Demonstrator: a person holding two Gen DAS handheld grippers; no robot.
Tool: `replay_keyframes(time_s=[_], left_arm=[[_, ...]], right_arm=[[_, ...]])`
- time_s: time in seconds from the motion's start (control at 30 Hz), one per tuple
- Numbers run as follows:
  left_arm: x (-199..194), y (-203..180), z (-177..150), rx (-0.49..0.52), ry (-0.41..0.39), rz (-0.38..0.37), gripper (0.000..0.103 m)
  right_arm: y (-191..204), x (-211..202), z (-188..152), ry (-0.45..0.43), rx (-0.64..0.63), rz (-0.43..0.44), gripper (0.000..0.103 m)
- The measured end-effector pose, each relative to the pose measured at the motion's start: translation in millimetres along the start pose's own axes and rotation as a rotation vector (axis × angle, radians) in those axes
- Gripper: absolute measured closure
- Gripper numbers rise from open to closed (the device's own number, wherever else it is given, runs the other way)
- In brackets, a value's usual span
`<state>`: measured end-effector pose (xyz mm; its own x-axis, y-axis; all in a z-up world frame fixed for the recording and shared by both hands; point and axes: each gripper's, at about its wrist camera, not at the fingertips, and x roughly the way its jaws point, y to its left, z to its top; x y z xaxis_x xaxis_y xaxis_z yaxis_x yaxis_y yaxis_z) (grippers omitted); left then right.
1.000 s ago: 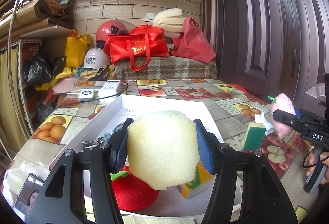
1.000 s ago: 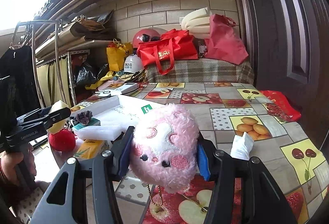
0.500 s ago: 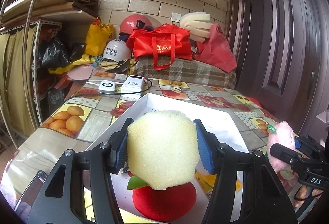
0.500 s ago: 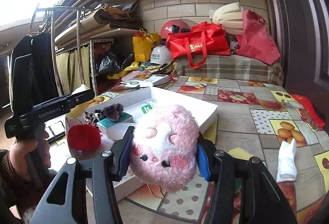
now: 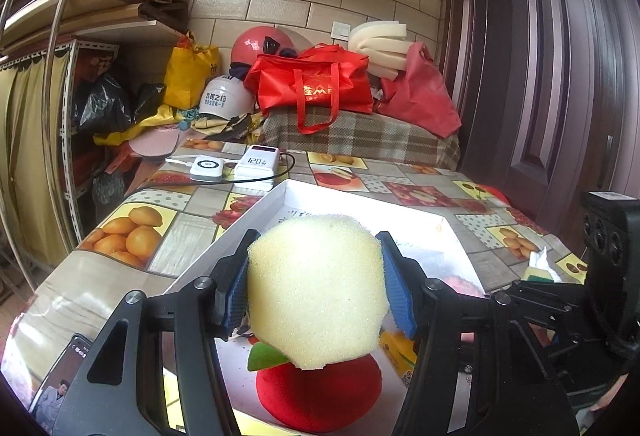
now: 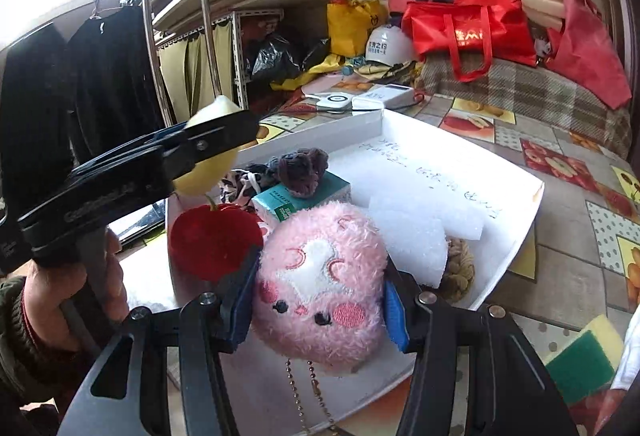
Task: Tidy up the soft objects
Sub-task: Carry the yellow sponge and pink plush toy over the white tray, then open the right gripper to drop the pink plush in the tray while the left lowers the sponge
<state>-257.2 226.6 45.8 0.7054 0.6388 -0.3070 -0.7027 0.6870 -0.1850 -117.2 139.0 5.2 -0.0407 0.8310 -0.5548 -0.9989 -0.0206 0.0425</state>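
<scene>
at the near edge of the fruit-patterned table [image 5: 120, 228], the left gripper [image 5: 316, 290] is clamped on a pale yellow sponge [image 5: 316, 288], its blue pads [image 5: 396, 296] pressed into both sides so the foam bulges between them. the sponge hangs over the near end of a white tray [image 5: 420, 212], directly above a red plush apple [image 5: 320, 392] with a green leaf that lies inside the tray. in the right wrist view the right gripper [image 6: 320, 300] is closed on a pink plush toy [image 6: 320, 284] with an embroidered face and a bead chain dangling below it, held over the tray's near right part. just behind the toy in the tray lie a white foam block [image 6: 412, 236], a teal packet [image 6: 300, 196] with a dark purple fuzzy thing [image 6: 304, 166] on top, and a brownish knotted thing partly hidden at the right wall. outside the tray, near right, sits a green and yellow scouring sponge [image 6: 584, 356]. farther off on the table are a white power bank [image 5: 258, 166] and a white charger puck [image 5: 206, 169], and beyond them a red bag [image 5: 316, 84] on a plaid cover.
</scene>
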Motion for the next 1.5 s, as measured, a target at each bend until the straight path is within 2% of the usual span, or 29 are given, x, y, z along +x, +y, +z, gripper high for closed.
replay_keyframes(time_s=[0.27,0.37,0.7,0.8,0.9,0.93,0.97,1.5], left_arm=[[2,-1,2,0.007,0.006,0.000,0.045],[3,-2,3,0.016,0.006,0.007,0.045],[31,-16,5,0.017,0.027,0.023,0.044],[34,-21,5,0.035,0.039,0.044,0.038],[30,-17,4,0.007,0.012,0.073,0.016],[29,-14,4,-0.008,0.010,0.073,0.005],[30,-12,5,-0.019,0.010,0.075,0.000],[16,15,5,-0.156,-0.044,0.090,0.000]], right_arm=[[-48,25,22,-0.022,0.139,-0.143,0.049],[-54,26,23,-0.029,0.192,-0.141,0.049],[-44,15,25,-0.087,0.156,-0.170,0.048],[-43,15,25,-0.091,0.152,-0.177,0.044],[-46,17,25,-0.084,0.160,-0.188,0.021],[-47,17,25,-0.087,0.164,-0.192,0.019],[-48,16,25,-0.091,0.165,-0.193,0.019],[-25,-2,21,-0.173,0.088,-0.241,0.017]])
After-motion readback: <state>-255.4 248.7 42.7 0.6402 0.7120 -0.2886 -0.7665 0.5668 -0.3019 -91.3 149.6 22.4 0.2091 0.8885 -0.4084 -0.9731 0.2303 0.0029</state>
